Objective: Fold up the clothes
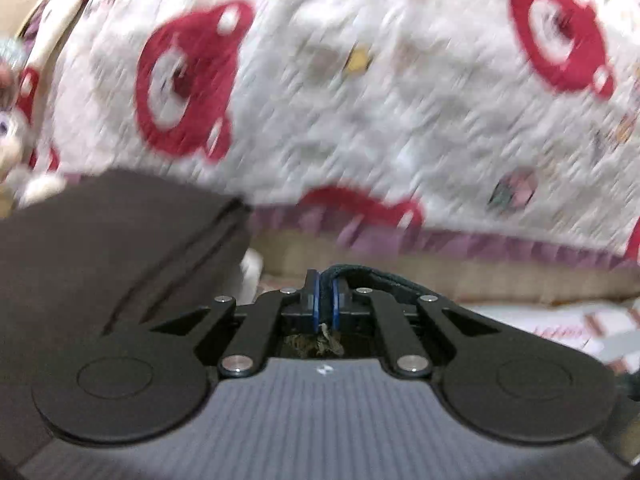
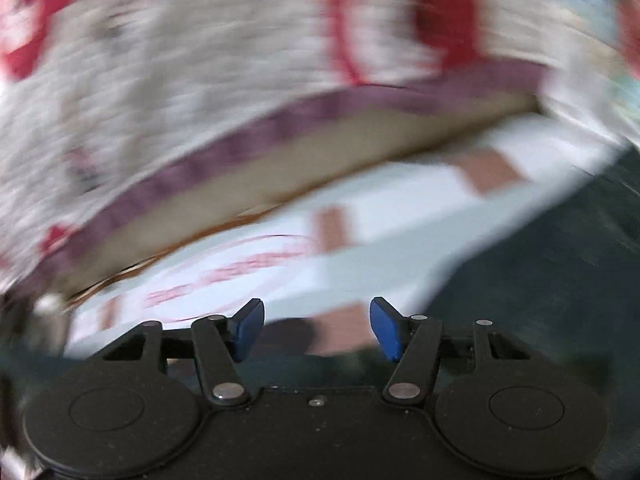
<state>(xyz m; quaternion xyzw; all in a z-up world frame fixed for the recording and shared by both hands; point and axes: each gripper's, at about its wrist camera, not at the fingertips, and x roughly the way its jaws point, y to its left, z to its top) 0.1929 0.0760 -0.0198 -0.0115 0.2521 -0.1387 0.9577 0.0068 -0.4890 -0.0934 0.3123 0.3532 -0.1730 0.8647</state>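
Clearly folding is mid-way — the left gripper (image 1: 326,300) pinches a dark garment (image 1: 120,248); the right gripper (image 2: 316,326) gapes empty.

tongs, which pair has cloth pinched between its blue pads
The left tongs: their pads are shut on a dark cloth edge. The right tongs stand open with nothing between their pads.
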